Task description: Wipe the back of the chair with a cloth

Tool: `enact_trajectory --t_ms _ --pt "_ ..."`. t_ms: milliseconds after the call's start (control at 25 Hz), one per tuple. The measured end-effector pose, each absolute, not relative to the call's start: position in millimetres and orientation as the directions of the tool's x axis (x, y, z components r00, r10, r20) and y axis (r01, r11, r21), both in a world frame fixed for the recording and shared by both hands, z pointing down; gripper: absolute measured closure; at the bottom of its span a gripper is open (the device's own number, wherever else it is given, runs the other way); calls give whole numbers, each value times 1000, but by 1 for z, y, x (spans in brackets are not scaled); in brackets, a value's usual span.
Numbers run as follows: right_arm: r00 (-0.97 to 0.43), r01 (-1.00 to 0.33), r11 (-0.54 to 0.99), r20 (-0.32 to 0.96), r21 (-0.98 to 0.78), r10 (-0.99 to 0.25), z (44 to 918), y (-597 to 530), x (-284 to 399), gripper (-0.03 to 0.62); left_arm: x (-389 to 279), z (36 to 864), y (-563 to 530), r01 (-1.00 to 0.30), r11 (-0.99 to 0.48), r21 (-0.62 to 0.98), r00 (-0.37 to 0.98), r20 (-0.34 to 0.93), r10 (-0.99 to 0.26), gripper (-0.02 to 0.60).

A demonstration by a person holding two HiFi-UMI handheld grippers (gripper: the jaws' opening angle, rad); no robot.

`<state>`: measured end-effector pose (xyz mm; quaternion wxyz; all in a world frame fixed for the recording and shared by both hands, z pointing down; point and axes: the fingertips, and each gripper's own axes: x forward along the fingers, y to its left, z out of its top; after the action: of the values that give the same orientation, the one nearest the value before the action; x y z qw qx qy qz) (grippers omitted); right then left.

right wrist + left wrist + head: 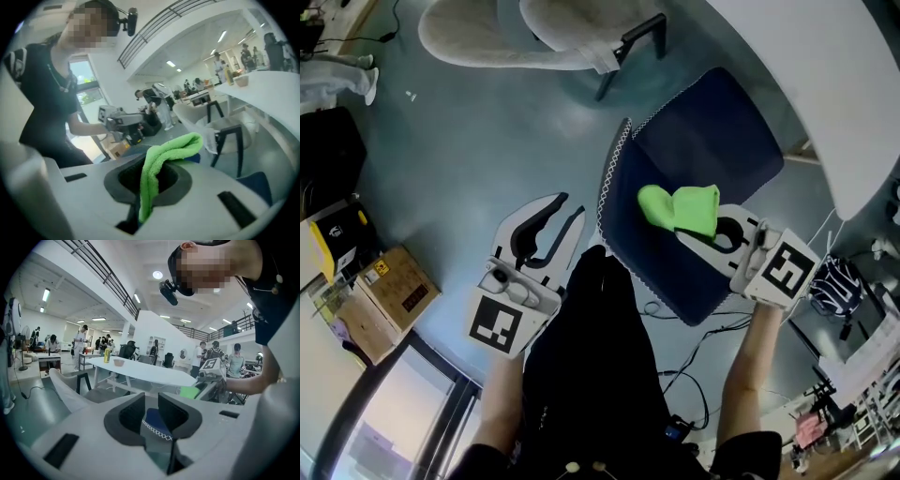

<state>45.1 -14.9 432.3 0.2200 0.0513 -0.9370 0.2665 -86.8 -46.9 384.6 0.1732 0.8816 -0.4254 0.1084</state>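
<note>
A dark blue chair (712, 155) with white zigzag stitching along its edge stands in front of me in the head view. A bright green cloth (680, 208) rests on its padded surface, and my right gripper (698, 228) is shut on it. In the right gripper view the green cloth (161, 157) hangs folded between the jaws. My left gripper (567, 211) hovers just left of the chair's stitched edge, open and holding nothing. In the left gripper view, the blue chair (154, 420) shows through the gap of the left gripper (151, 404).
A white shell chair (516, 37) with black legs stands on the floor ahead. A white table (834, 84) curves past the chair's right. Cardboard boxes (394, 286) sit at the left, and cables (694, 342) lie on the floor under the chair. Several people stand far off.
</note>
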Motion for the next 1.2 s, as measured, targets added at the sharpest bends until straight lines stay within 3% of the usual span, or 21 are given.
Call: enact_trajectory --t_ms 160,320,560,920,1200 --pt "-767 -454 813 624 -364 -149 525 -66 47 575 -90 387 -45 -789 -575 214 612 344 -712 506" --pt "-626 -584 747 762 -319 -165 635 -90 41 576 -94 393 -41 -793 -571 214 607 364 -706 506" --pt "-508 -720 624 843 -303 -177 743 -101 40 574 -111 397 -30 -815 -551 180 572 408 -712 506" --pt "-586 -700 535 809 -472 -53 774 -87 16 576 -139 404 -18 -850 -503 157 515 449 -730 506" --pt "-721 -561 584 693 -587 4 717 -86 1 576 -132 400 -22 -840 -518 163 533 429 -729 506"
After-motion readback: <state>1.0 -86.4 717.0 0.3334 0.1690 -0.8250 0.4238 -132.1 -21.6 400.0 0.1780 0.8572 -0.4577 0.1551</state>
